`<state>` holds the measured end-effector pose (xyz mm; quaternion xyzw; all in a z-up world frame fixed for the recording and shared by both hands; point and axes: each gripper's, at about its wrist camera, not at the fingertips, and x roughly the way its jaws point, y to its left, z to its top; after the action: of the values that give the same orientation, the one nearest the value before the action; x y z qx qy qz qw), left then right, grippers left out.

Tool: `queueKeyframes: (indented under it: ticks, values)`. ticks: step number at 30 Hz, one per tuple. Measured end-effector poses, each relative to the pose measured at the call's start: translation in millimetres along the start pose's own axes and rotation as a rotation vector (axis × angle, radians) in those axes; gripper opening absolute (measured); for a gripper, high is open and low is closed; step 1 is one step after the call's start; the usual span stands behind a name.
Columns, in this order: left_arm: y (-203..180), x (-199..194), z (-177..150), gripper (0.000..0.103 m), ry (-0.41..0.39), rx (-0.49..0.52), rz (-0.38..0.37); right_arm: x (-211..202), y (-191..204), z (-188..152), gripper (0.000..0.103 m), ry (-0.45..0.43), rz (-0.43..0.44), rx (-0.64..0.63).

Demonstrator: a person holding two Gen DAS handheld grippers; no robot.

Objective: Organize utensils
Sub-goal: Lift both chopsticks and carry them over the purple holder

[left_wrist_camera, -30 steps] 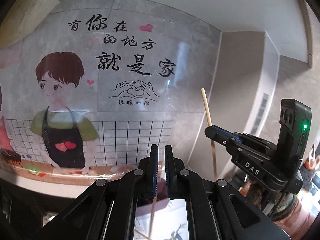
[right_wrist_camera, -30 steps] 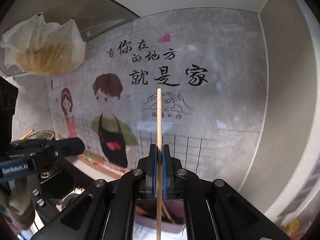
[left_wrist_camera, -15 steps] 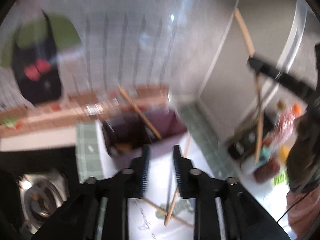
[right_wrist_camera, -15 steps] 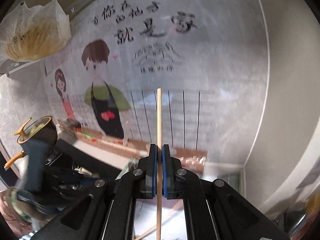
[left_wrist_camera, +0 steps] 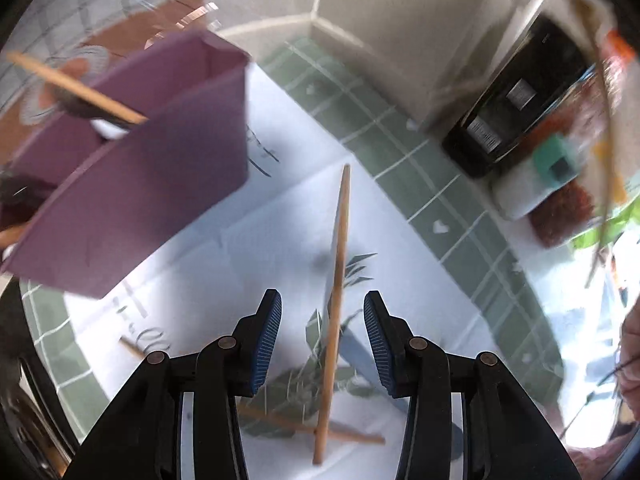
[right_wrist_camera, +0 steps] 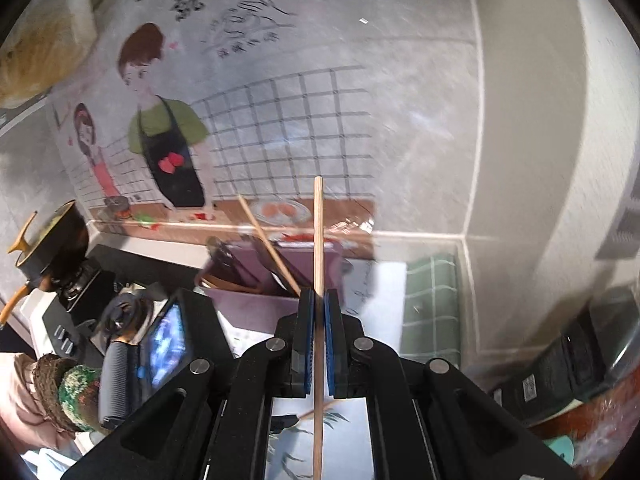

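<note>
- Your left gripper [left_wrist_camera: 322,338] points steeply down at the white printed sheet [left_wrist_camera: 280,216]; its jaws are part-way apart and opening, pads touching nothing.
- A wooden chopstick [left_wrist_camera: 335,312] lies on the sheet and runs up through the gap between those jaws, clear of both pads.
- A second chopstick [left_wrist_camera: 308,427] lies crosswise under the near end of the first; the two cross near the lower edge of the left wrist view.
- The purple holder box [left_wrist_camera: 132,184] stands at far left on the sheet, with one more chopstick [left_wrist_camera: 76,86] leaning out of it.
- Your right gripper [right_wrist_camera: 318,344] is clamped on an upright chopstick [right_wrist_camera: 318,240], pads pressed flat on both sides; the stick sticks out well above the fingertips.
- In the right wrist view, the purple box sits beyond the held stick, against the wall mural [right_wrist_camera: 168,128].
- Green-checked mat [left_wrist_camera: 400,148] shows around the sheet; dark bottles [left_wrist_camera: 508,108] and packets stand at far right, blurred.
</note>
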<state>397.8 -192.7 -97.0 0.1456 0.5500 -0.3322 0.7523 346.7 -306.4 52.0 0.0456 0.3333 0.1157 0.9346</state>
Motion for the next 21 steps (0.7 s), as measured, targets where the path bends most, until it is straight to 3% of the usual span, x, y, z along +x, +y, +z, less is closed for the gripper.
queueKeyframes:
  ticks: [4, 6, 11, 14, 18, 21]
  values:
    - [-6.2, 27.1, 13.6, 0.044, 0.068, 0.025, 0.029, 2.1, -15.8, -7.3, 0.004, 0.011, -0.023, 0.025]
    - [-11.4, 34.7, 18.3, 0.033, 0.089, 0.04, 0.037, 2.8, -22.8, -10.5, 0.005, 0.018, -0.036, 0.038]
    - [-16.6, 46.5, 24.8, 0.023, 0.123, 0.036, 0.064, -2.0, -31.9, -15.3, 0.005, 0.011, -0.051, 0.049]
    - [-16.3, 48.0, 25.1, 0.008, 0.114, 0.018, 0.067, -7.1, -33.0, -13.5, 0.004, 0.005, -0.045, 0.05]
    - [-12.9, 32.7, 15.2, 0.007, 0.059, -0.014, 0.048, -12.9, -31.6, -13.9, 0.004, 0.016, -0.06, 0.028]
    - [-4.2, 10.8, -2.5, 0.007, 0.008, -0.07, 0.008, 0.0, -33.7, -24.1, 0.005, 0.087, -0.07, 0.009]
